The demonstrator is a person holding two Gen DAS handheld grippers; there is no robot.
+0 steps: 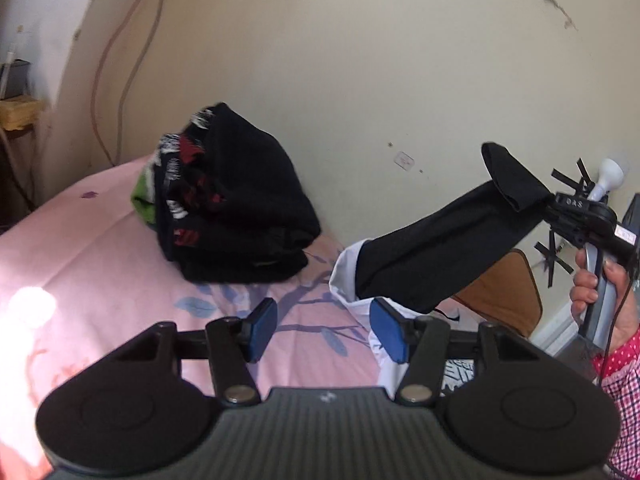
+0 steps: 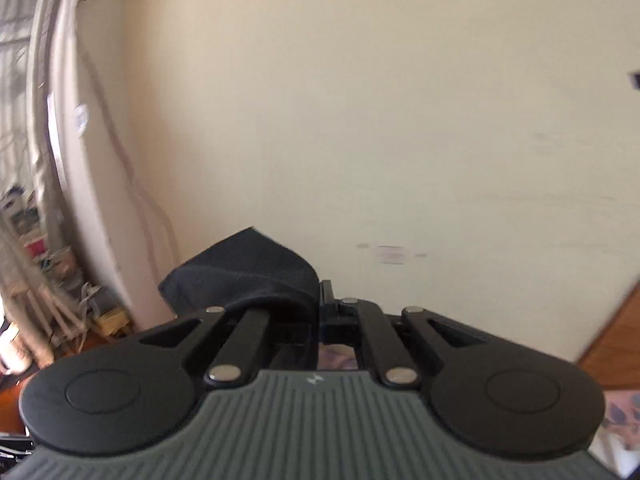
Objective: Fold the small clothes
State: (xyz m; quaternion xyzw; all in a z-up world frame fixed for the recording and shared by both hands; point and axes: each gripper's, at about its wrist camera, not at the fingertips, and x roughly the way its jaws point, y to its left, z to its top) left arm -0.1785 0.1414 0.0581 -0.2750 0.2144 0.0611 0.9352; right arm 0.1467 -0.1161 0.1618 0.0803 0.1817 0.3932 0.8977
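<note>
Black sock (image 1: 448, 248) is hanging from my right gripper (image 1: 554, 204), whose jaws are pinching the cuff end up high at the right of the left wrist view. Sock's long axis is running diagonally, cuff up-right at the jaws, toe end dropping down-left toward the bed (image 1: 100, 248). In the right wrist view the same jaws (image 2: 320, 308) are closed together with the dark cuff fabric (image 2: 244, 276) bunched over the left finger, so I'm reading that as clamped on the sock.

My left gripper (image 1: 324, 328) is sitting with its jaws wide, blue pads (image 1: 262, 328) apart and nothing between them. The free toe end is dangling just beyond and slightly right of the right pad, close to it, and I can't tell whether it is touching. So my left hand is the nearer one to the loose end; I'm judging the next move calls for shifting those jaws a little right and forward to catch the toe, then bringing it up to the cuff.

White garment (image 1: 344, 280) is lying on the bed directly under the sock's lower end, risk of grabbing both. Pile of dark clothes (image 1: 236, 208) is sitting further back on the pink sheet, well apart from both jaws.
</note>
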